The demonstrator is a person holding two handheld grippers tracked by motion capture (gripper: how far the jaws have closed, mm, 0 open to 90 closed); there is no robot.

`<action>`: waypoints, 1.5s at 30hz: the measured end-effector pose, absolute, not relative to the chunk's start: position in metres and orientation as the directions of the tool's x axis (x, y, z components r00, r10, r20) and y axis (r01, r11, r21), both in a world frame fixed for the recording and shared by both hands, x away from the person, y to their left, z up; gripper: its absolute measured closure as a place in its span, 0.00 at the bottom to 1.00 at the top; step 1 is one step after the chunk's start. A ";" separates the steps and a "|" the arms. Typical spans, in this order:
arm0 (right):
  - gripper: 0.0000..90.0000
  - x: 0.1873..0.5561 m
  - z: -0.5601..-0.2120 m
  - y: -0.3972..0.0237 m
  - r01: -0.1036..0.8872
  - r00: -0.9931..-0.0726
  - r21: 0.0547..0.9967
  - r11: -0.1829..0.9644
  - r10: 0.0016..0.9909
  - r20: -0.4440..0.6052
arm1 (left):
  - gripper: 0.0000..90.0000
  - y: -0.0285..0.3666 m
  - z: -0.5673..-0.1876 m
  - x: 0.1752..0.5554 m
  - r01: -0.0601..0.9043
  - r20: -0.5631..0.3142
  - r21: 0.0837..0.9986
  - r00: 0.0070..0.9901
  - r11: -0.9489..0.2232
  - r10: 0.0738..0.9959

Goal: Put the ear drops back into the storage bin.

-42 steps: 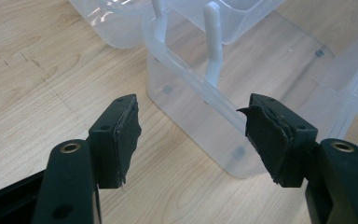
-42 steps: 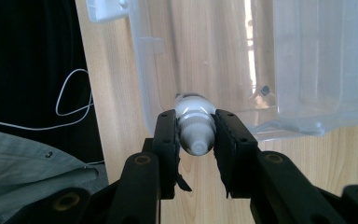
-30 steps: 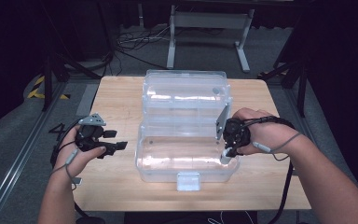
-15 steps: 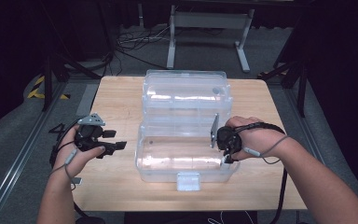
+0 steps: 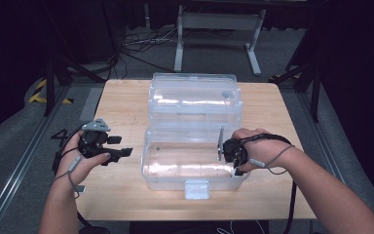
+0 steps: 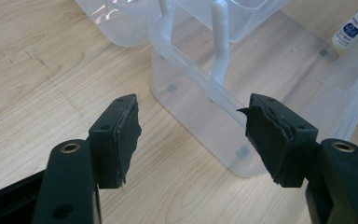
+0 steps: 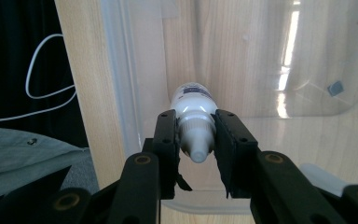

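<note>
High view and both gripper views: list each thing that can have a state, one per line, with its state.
clear plastic box: open, lid swung back onto the table.
white bottle: clamped at its neck, hanging inside the box, nozzle toward the camera.
right hand-held gripper: shut on the bottle, over the box's right end.
left hand-held gripper: open, empty, beside the box.

1. My right gripper (image 7: 195, 140) is black and holds a white bottle (image 7: 193, 119) with a dark label.
2. The box (image 5: 195, 168) is clear plastic.
3. The table (image 5: 121, 105) is pale wood grain.
</note>
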State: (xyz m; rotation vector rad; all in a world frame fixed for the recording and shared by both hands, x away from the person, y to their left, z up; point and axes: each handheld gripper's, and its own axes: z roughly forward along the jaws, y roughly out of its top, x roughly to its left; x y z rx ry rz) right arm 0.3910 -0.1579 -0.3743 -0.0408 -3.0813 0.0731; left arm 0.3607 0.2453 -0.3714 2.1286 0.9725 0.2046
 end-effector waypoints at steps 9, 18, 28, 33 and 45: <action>0.79 0.394 -0.386 -0.162 0.034 -0.996 -0.071 0.997 0.039 0.075 | 0.39 0.243 -0.373 0.362 0.579 -0.157 0.698 0.697 -0.421 0.699; 0.79 0.394 -0.392 -0.166 0.043 -0.995 -0.069 0.997 0.049 0.086 | 0.39 0.243 -0.374 0.362 0.583 -0.158 0.694 0.696 -0.423 0.700; 0.79 0.395 -0.392 -0.167 0.038 -0.995 -0.069 0.997 0.044 0.090 | 0.39 0.243 -0.374 0.363 0.585 -0.159 0.691 0.696 -0.425 0.700; 0.79 0.396 -0.393 -0.166 0.037 -0.994 -0.072 0.997 0.044 0.097 | 0.39 0.243 -0.374 0.362 0.584 -0.160 0.693 0.695 -0.422 0.701; 0.76 0.396 -0.383 -0.167 0.049 -0.995 -0.024 0.999 0.051 0.090 | 0.39 0.243 -0.374 0.362 0.584 -0.161 0.694 0.696 -0.421 0.700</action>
